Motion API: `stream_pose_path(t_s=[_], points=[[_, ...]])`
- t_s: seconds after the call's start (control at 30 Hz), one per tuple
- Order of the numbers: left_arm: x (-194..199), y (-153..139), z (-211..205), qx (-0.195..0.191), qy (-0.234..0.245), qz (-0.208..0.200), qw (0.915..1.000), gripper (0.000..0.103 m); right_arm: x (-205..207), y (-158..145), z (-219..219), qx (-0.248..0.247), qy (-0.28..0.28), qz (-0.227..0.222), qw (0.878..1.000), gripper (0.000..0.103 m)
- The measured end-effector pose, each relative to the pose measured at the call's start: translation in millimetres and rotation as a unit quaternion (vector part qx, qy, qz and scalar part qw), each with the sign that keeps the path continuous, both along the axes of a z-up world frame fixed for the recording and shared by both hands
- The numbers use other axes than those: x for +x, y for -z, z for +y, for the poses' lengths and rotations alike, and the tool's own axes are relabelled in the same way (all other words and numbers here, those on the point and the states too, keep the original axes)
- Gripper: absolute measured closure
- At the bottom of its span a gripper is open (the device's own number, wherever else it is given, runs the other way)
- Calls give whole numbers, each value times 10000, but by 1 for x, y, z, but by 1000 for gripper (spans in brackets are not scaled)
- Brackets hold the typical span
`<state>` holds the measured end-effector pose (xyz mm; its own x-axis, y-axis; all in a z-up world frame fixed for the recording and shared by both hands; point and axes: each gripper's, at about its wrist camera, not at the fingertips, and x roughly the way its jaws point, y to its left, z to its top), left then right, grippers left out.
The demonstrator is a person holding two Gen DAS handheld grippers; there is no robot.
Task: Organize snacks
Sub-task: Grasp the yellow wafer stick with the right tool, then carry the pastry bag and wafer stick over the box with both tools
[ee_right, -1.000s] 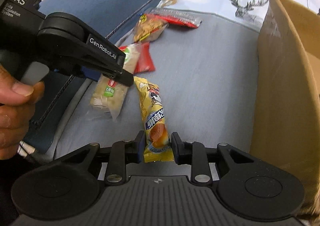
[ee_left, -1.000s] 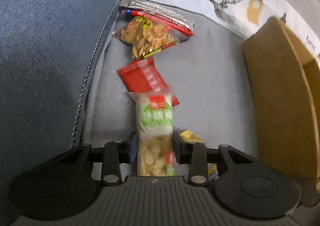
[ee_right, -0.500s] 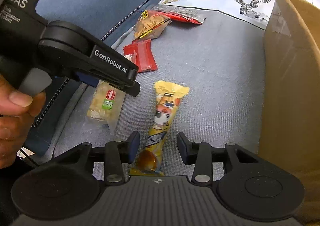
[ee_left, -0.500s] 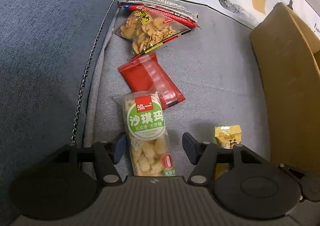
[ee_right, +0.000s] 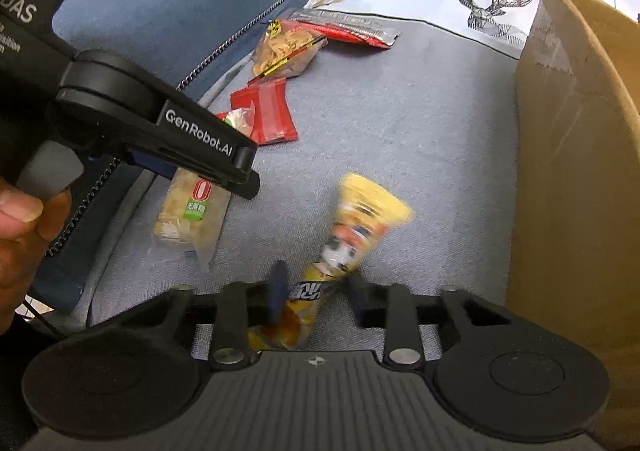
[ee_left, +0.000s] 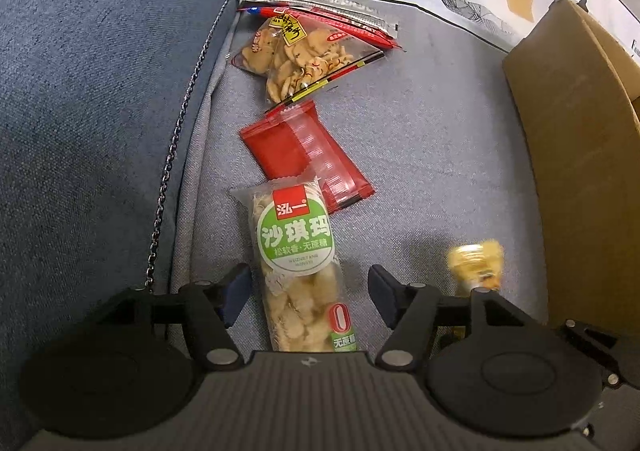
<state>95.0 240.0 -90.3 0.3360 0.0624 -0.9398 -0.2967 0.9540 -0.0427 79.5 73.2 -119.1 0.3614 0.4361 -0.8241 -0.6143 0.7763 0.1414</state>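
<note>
Spread wide, the left gripper (ee_left: 308,291) in the left wrist view hung low at the bottom centre of the frame, with the green-labelled sachima pack (ee_left: 298,263) lying lengthwise between its fingers and touching neither. Above that pack, near the middle of the frame, lay a red wrapper (ee_left: 304,155), its lower end tucked under the pack's top edge. Higher still sat a clear bag of crackers (ee_left: 296,51) over a long red and silver packet (ee_left: 328,11). A cardboard box (ee_left: 580,155) filled the right edge, and a blurred yellow snack (ee_left: 476,263) showed at lower right. Everything rested on a grey sofa cushion (ee_left: 432,139). To pick this pack up well, I judged the fingers should close squarely on its flat sides, low enough not to crush the contents.

In the right wrist view, the right gripper (ee_right: 316,291) sat at bottom centre, its fingers blurred and apart, with the yellow snack (ee_right: 352,239) slanting up and right from between them. Whether a finger touched the wrapper I could not tell. The left gripper (ee_right: 240,171) crossed the left of the frame over the sachima pack (ee_right: 192,211). The box (ee_right: 580,171) stood along the right edge, the likely destination.
</note>
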Motion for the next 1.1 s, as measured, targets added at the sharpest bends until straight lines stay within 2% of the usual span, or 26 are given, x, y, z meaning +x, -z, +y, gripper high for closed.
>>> stream_pose_path(t_s=[0.07,0.27,0.53,0.6,0.63,0.67,0.7,0.77,0.87,1.1], points=[[0,0,0,9,17,4,10000,33,0,-2,-1,-18,50,-87,9999,86],[1,2,-1,15,57,67,10000,33,6,-1,-5,-58,233,-82,9997,84],[3,6,-7,103,194,143,9997,35,7,6,-2,-176,191,-80,9996,83],[3,7,-9,129,228,138,9996,40,6,6,-1,-211,151,-139,9996,85],[3,7,-9,166,233,128,9995,49,5,6,-2,-232,137,-167,9995,88],[3,6,-9,217,223,111,9995,61,5,6,-3,-243,135,-188,9994,89],[3,5,-10,219,197,79,9995,62,5,5,-2,-232,145,-191,9994,89],[3,2,-9,127,157,-51,9998,63,5,2,-5,-148,179,-200,9995,90],[1,-9,-17,208,196,-365,9989,63,1,-11,-10,50,202,-382,9991,90],[-13,-41,-27,177,11,-1337,9909,63,-17,-53,-32,500,109,-1317,9900,90]])
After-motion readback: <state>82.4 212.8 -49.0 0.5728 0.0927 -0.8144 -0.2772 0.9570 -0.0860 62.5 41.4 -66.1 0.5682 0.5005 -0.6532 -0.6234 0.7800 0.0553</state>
